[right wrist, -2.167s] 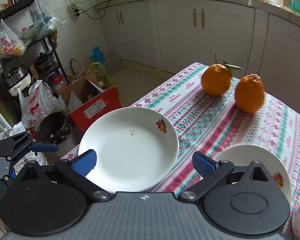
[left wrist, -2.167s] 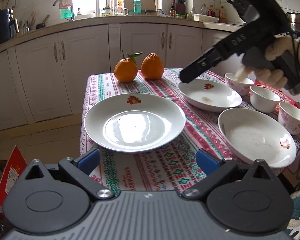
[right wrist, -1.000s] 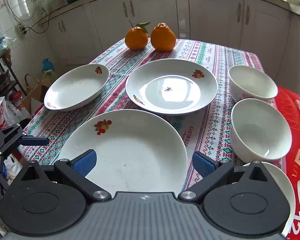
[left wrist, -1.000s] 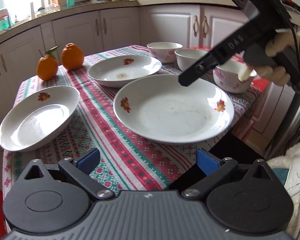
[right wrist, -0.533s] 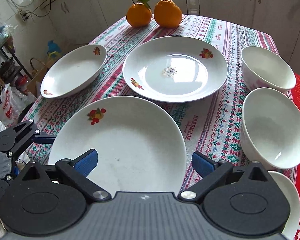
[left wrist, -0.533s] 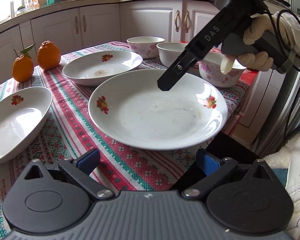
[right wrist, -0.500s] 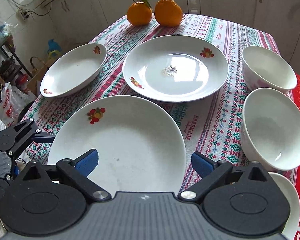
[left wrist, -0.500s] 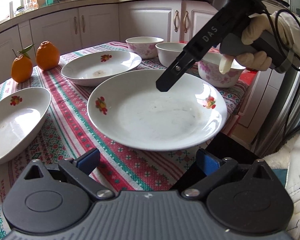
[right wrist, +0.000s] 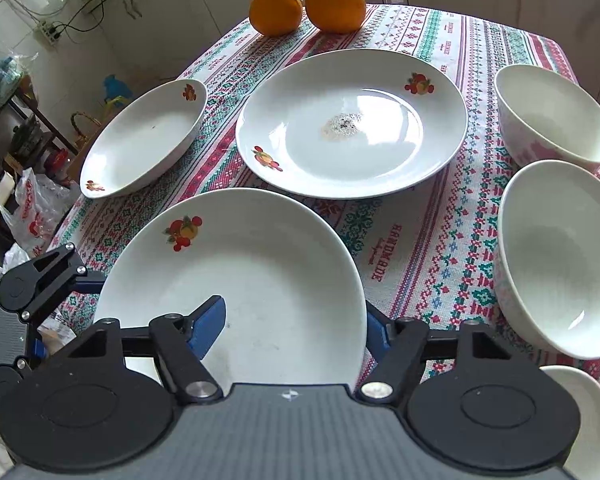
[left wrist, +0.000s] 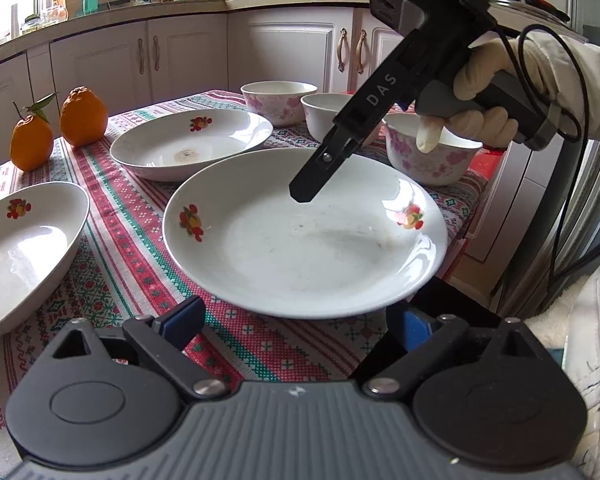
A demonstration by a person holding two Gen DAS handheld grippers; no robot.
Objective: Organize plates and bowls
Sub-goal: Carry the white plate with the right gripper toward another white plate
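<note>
Three white plates with fruit motifs lie on the patterned tablecloth. The near plate (left wrist: 304, 236) (right wrist: 244, 280) is closest to both grippers. My right gripper (right wrist: 296, 326) is open, one blue pad over the plate's inside, the other past its right rim. In the left wrist view it (left wrist: 302, 194) hovers over that plate. My left gripper (left wrist: 296, 320) is open at the plate's near edge. The middle plate (right wrist: 352, 124) and left plate (right wrist: 144, 140) lie farther off. Three bowls (right wrist: 556, 116) (right wrist: 560, 256) (right wrist: 588, 412) stand at the right.
Two oranges (right wrist: 308, 2) sit at the table's far end. The table edge (left wrist: 460, 240) is just right of the near plate. White kitchen cabinets (left wrist: 188, 60) stand behind. Bags and a shelf (right wrist: 16, 160) stand on the floor to the left.
My right gripper has come down lower over the near plate, its pads now straddling the plate's rim. My left gripper has moved slightly closer to the plate's near edge.
</note>
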